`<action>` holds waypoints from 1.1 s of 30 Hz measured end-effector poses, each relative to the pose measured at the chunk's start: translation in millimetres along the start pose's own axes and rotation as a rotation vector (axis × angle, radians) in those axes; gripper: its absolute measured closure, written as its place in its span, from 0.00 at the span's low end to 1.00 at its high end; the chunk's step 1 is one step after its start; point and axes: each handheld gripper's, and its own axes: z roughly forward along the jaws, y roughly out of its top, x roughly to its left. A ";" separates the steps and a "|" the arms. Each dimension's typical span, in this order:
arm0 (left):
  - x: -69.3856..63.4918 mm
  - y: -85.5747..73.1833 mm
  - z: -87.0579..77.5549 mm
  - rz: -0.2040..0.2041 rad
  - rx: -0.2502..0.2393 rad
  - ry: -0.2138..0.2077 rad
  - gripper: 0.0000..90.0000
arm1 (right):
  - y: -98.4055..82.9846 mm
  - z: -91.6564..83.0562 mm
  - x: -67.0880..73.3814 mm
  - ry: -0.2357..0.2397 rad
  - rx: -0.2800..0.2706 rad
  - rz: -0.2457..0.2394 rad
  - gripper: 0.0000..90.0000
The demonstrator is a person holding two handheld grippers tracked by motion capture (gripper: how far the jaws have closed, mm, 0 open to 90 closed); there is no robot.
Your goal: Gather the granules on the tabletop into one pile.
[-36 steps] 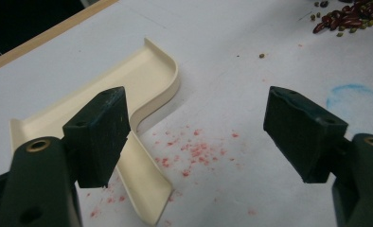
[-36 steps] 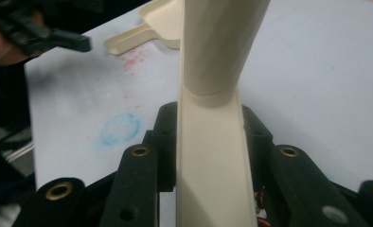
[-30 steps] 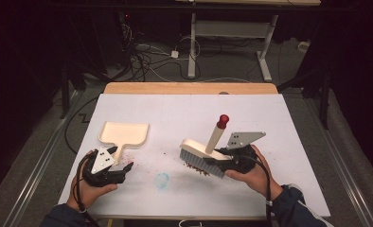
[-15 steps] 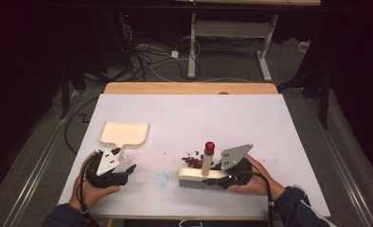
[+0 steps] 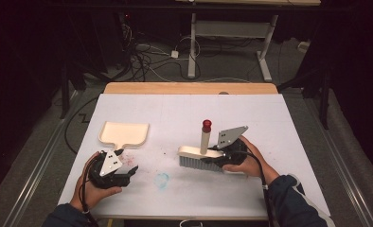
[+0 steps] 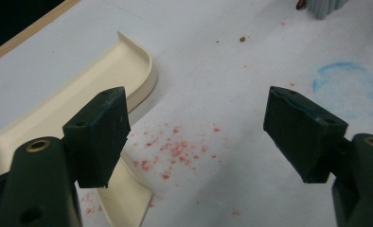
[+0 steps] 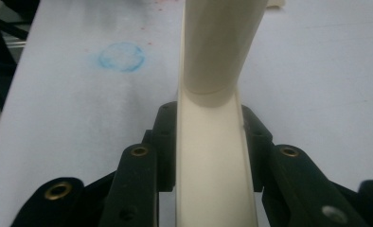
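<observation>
While no lettering is legible anywhere, left gripper (image 5: 128, 173) near edge, jaws wide apart and empty, right gripper (image 5: 222, 158) clamped on brush (image 5: 201, 157), lowered onto table (image 5: 270, 118) since earlier, red crumbs (image 6: 175, 151), dustpan (image 5: 124, 133) beyond.

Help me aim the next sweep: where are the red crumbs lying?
In the left gripper view the red crumbs lie on the white table just beside the dustpan handle, between the open left gripper pads.
</observation>
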 end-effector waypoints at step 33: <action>2.5 -2.8 -2.7 -0.020 0.003 0.010 0.25 | 57.0 75.3 25.6 -0.295 -0.015 0.463 0.75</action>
